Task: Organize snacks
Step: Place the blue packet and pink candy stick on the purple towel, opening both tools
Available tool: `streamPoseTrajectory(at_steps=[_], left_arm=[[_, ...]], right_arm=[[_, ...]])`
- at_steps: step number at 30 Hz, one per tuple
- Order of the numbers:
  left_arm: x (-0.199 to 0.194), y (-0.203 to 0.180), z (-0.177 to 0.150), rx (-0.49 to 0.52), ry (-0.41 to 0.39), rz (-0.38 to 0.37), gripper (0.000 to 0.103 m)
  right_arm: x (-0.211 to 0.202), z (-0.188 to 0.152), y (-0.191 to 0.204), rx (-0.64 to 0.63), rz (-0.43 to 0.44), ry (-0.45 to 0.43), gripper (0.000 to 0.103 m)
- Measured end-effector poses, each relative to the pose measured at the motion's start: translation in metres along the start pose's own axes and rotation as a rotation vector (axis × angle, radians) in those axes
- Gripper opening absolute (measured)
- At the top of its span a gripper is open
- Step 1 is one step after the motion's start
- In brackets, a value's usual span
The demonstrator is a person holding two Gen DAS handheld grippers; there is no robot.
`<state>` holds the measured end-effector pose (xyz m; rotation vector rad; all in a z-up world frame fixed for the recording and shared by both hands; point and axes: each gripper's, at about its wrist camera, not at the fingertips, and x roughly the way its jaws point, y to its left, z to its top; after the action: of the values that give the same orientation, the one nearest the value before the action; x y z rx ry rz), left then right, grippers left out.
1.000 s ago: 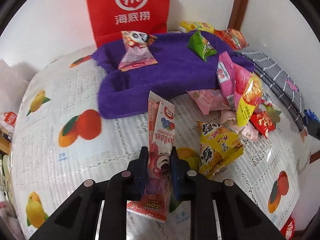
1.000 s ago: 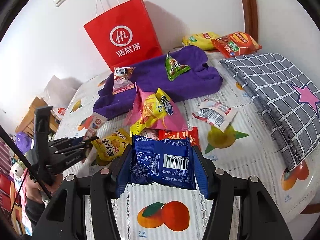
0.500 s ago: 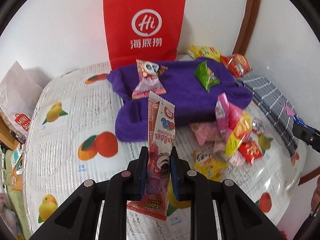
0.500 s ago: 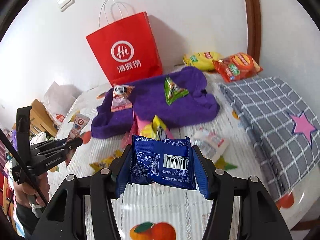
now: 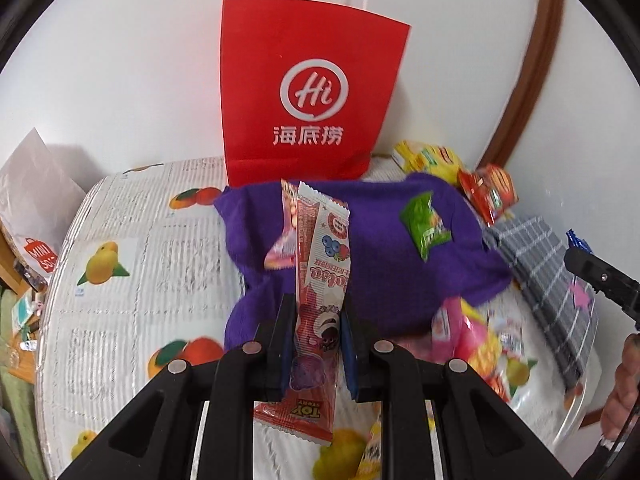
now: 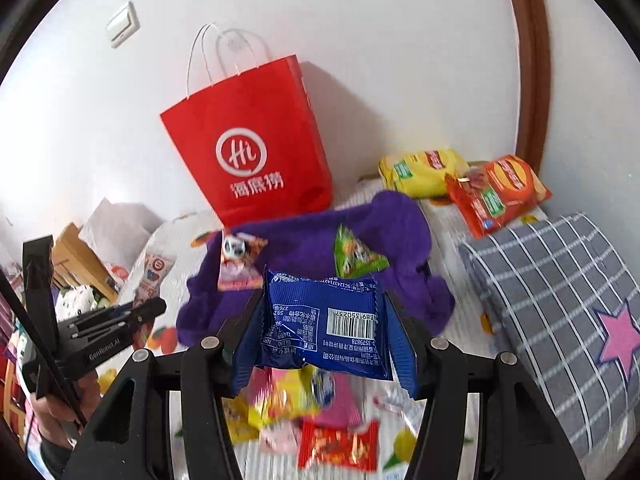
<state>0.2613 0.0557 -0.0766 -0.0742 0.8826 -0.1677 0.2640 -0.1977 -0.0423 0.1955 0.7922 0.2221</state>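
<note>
Left gripper (image 5: 314, 332) clamps pink snack stick (image 5: 320, 280) near lower end, upright above purple towel (image 5: 384, 264). Right gripper (image 6: 324, 332) squeezes blue packet (image 6: 326, 324) by side edges. Both look light, crinkly, slippery; contents likely crushable. Red bag (image 6: 248, 156) behind.

White wall (image 6: 400, 60) with light switch (image 6: 123, 24), brown wooden trim (image 6: 528, 80), evenly lit.

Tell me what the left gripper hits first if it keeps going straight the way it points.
Probably the purple towel. The left gripper, shut on the long red snack packet, aims down at it, short of the red paper bag; depth is uncertain.
</note>
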Motion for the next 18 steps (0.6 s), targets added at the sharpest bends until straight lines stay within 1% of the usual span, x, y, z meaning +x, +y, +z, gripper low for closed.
streamPoseTrajectory(at_steps=[5,10,13,18], left_arm=[[0.013,-0.003,0.015,-0.019,-0.026,0.013,0.020],[0.033,-0.008,0.029,-0.036,-0.029,0.003,0.020],[0.047,-0.010,0.031,-0.062,-0.030,-0.007,0.020],[0.068,-0.010,0.031,-0.105,-0.027,-0.031,0.020]], right_arm=[[0.026,0.024,-0.010,0.036,0.029,-0.007,0.056],[0.060,0.036,-0.023,0.051,0.037,0.010,0.056],[0.081,0.033,-0.033,0.064,0.043,0.031,0.056],[0.111,0.018,-0.050,0.099,0.051,0.065,0.056]])
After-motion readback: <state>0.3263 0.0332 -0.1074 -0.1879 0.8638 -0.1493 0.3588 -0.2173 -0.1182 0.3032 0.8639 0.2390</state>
